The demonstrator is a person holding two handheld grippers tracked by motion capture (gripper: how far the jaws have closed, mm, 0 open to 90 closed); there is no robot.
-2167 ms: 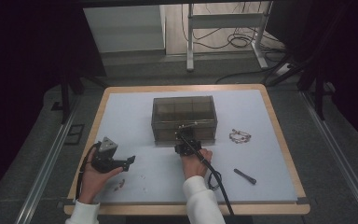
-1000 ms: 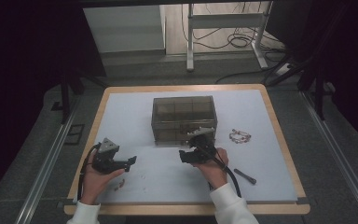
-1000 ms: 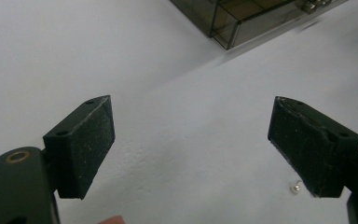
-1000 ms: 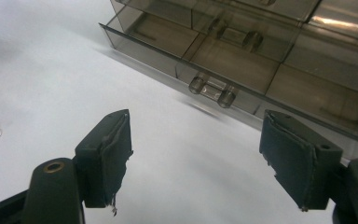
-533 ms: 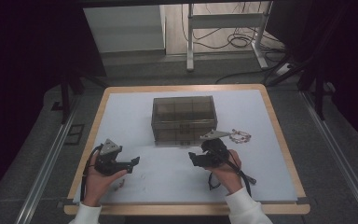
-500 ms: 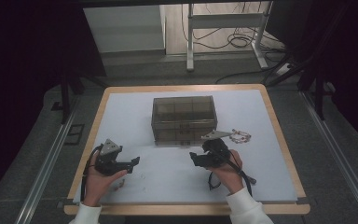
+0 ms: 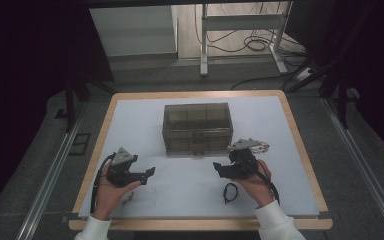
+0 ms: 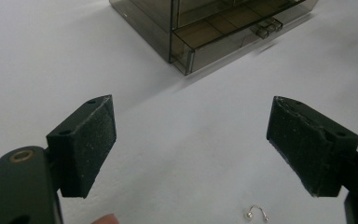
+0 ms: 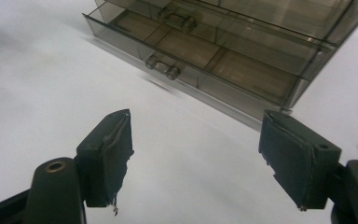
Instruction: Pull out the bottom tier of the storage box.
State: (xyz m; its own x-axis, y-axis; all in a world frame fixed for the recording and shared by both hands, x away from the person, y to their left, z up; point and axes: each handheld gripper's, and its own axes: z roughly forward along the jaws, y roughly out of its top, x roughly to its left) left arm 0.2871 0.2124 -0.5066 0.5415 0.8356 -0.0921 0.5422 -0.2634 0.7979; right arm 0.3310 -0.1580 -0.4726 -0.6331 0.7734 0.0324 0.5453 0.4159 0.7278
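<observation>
Desk, white top, wood rim. Smoky clear drawer box sits mid-desk toward the far edge, bottom drawer pulled out slightly. Left tool near the front-left corner, jaws wide apart, holding nothing. Right tool front-right of the box, jaws wide apart, empty. Black hair tie near the front edge, just beside the right hand. Small earring lies on the desk by the left tool.

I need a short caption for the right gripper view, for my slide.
Open right gripper over the white table, facing a smoky drawer box.
</observation>
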